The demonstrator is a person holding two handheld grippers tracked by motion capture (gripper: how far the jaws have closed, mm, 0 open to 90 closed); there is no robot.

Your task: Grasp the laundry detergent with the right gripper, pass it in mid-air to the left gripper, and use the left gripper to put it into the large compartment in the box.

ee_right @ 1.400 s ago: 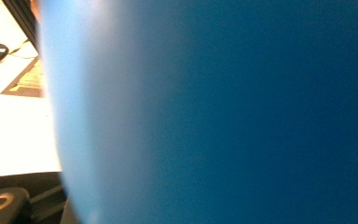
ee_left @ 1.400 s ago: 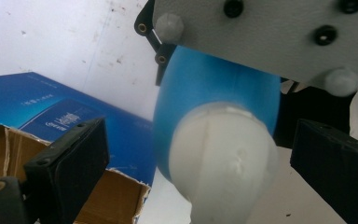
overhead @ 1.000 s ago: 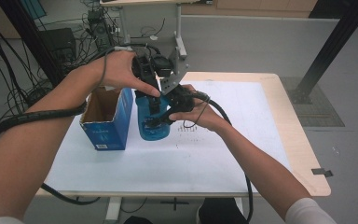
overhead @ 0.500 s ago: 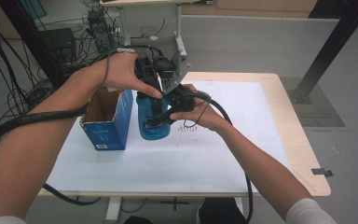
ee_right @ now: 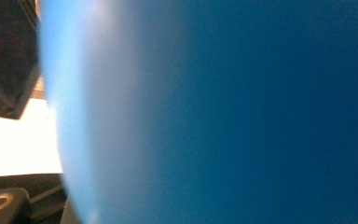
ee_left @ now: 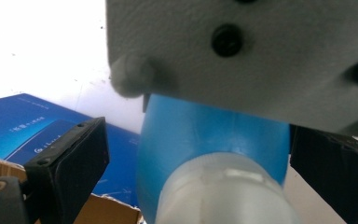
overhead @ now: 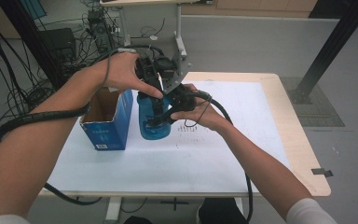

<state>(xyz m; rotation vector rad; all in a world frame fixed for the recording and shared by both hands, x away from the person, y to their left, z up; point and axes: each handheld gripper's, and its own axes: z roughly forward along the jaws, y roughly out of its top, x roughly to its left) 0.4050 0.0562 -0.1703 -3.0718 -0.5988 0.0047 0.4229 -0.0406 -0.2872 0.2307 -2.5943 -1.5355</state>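
Fingers (ee_left: 70,172) of the left gripper (ee_left: 196,182) stood open astride the upright blue bottle's (overhead: 154,122) neck; the right gripper (overhead: 164,116) clamped its side.

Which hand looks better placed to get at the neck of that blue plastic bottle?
Left. The left gripper already has its jaws on either side of the blue plastic bottle's pale neck from above, while the right gripper clamps its body from the side.

The bottle (overhead: 154,122) stands on the table (overhead: 242,154), just right of the open box (overhead: 107,122). My right gripper (overhead: 161,119) clamps its side; my left gripper (overhead: 151,77) is above its neck.
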